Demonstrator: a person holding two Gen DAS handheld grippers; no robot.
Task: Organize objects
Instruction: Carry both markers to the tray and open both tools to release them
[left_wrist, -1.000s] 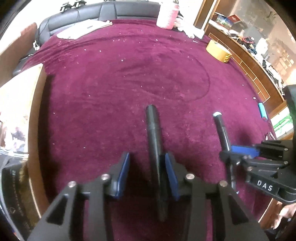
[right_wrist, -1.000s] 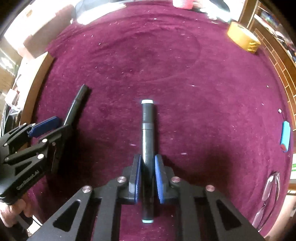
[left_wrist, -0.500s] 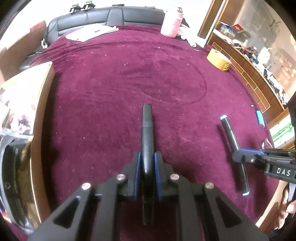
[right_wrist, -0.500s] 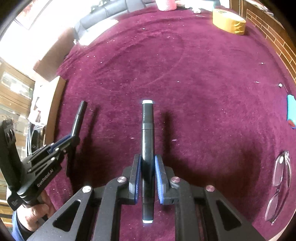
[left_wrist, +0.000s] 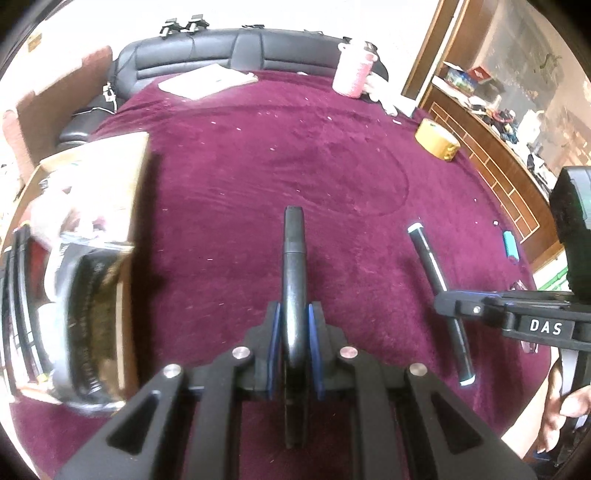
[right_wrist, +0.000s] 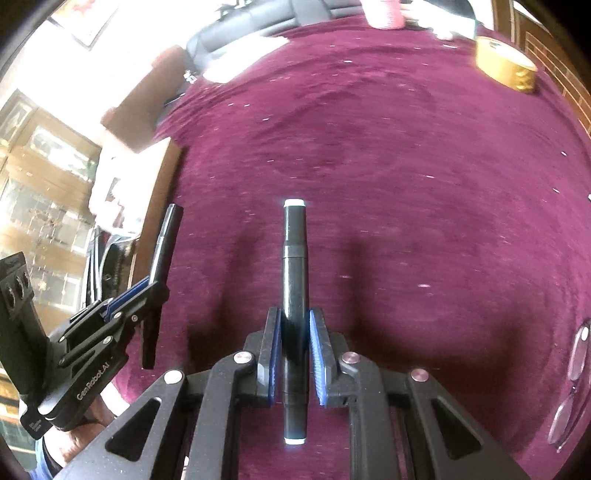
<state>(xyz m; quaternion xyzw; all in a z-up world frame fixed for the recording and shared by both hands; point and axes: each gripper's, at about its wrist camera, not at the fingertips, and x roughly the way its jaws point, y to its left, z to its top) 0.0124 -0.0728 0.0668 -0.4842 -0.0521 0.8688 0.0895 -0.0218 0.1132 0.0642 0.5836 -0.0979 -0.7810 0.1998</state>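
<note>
The left gripper (left_wrist: 294, 350) was clamped on a plain black pen (left_wrist: 293, 280), its blue pads (left_wrist: 275, 347) pressed against the barrel on both sides. The pen ran straight out ahead of the jaws, its tip well beyond the fingertips and its rear end reaching back between the black arms of the gripper. The right gripper (right_wrist: 294, 354) was likewise closed on a black marker with white ends (right_wrist: 294, 295), which lay along the line of the fingers with one white cap ahead and the other behind the pads.

From the left gripper, the right one stood off to the right with its marker crossing its jaws; from the right gripper, the left one stood off to the left with its pen slanting upward. Both pens were held clear above the maroon cloth (left_wrist: 258, 177), which spread under and ahead of both grippers.

Farther ahead and to the right of the left gripper lay a roll of tan tape (left_wrist: 437, 139) and, nearer on the right, a small blue lighter (left_wrist: 511, 244). Far ahead stood a pink cylinder (left_wrist: 351, 78) before a black sofa (left_wrist: 236, 48). Close on the right of the right gripper lay a pair of glasses (right_wrist: 570, 387).
</note>
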